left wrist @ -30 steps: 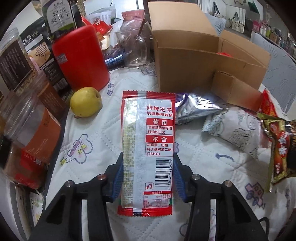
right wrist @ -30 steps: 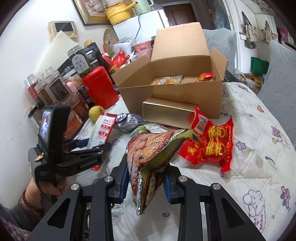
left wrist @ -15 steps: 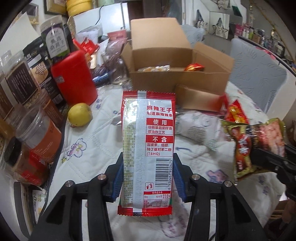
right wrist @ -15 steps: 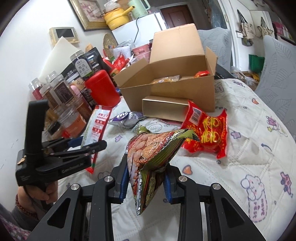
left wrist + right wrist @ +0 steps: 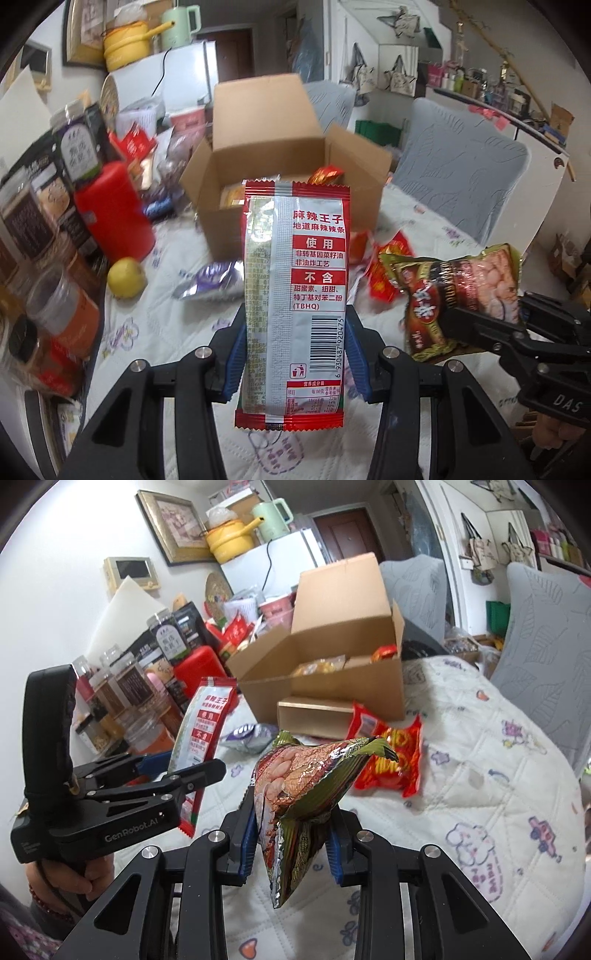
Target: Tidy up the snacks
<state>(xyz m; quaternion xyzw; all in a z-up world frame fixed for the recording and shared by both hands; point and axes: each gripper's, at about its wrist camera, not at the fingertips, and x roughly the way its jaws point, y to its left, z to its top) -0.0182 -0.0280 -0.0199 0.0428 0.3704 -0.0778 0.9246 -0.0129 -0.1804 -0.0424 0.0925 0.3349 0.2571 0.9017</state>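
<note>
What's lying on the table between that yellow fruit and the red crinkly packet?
A silver-purple foil packet lies between the yellow fruit and red packet, seen in the left wrist view.

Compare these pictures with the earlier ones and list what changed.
Both hands lifted toward the open cardboard box: the left gripper rose most, carrying the red spicy-strip packet; the right gripper edged forward with the foil snack bag. Both grips are unchanged, and the snacks on the quilt stayed put.

White walls, a framed picture, a dark door, grey padded chairs; daylight, perhaps.
</note>
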